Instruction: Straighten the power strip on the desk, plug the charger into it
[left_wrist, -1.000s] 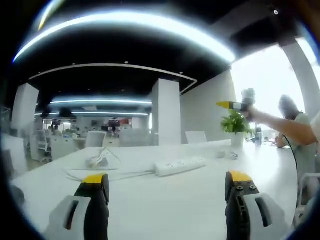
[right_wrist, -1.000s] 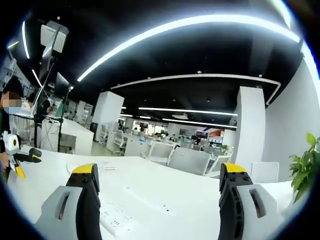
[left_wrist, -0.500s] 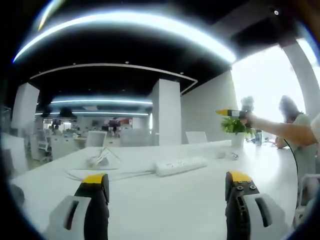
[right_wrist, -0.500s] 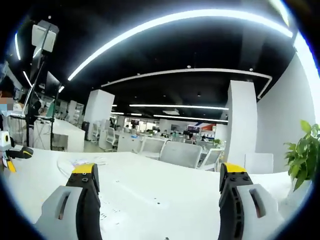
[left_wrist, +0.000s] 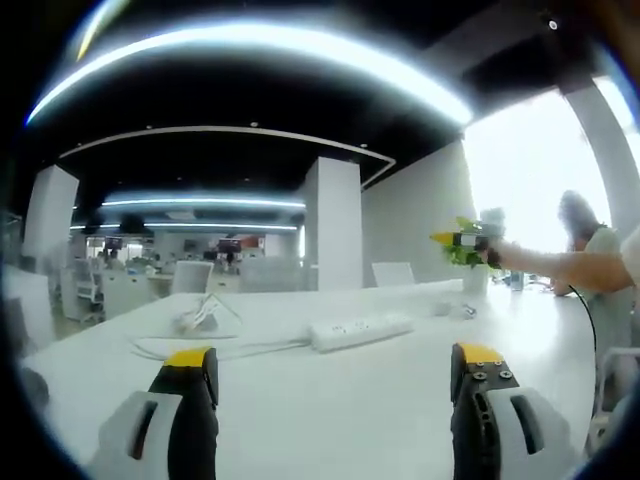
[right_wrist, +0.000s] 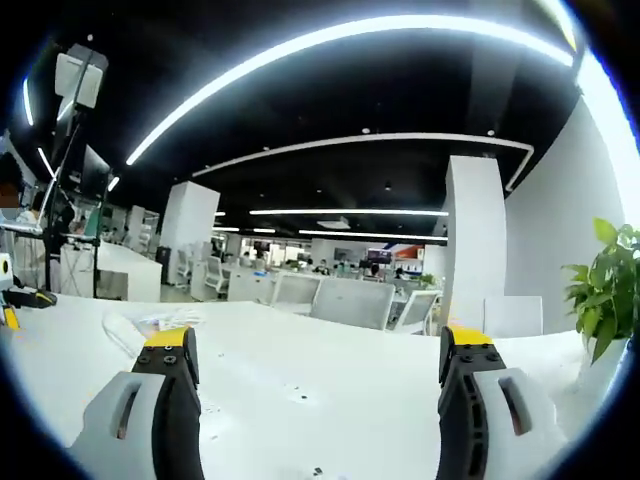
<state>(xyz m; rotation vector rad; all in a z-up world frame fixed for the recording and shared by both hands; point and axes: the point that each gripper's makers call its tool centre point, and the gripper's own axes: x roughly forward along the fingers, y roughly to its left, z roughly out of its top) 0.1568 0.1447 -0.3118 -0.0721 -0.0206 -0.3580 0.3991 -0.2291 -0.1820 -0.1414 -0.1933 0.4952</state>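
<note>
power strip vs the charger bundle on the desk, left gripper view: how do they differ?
The power strip is a long flat bar lying at a slant; the charger is a small lumpy heap of loose cord.
The power strip sits between the left gripper's open jaws, the charger farther left, above the left jaw.
Both are white, resting on the white desk, untouched.

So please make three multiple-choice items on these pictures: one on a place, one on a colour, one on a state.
1. Where does the power strip lie?
A. on the white desk
B. on a chair
C. on the floor

2. What colour are the tips of the left gripper?
A. red
B. yellow
C. green

3. How do the jaws of the right gripper stand?
A. shut on the charger
B. shut on a cup
C. open, holding nothing

Answers: 1 A, it rests flat on the desk top; 2 B, both tips are yellow; 3 C, bare desk shows between the jaws.
</note>
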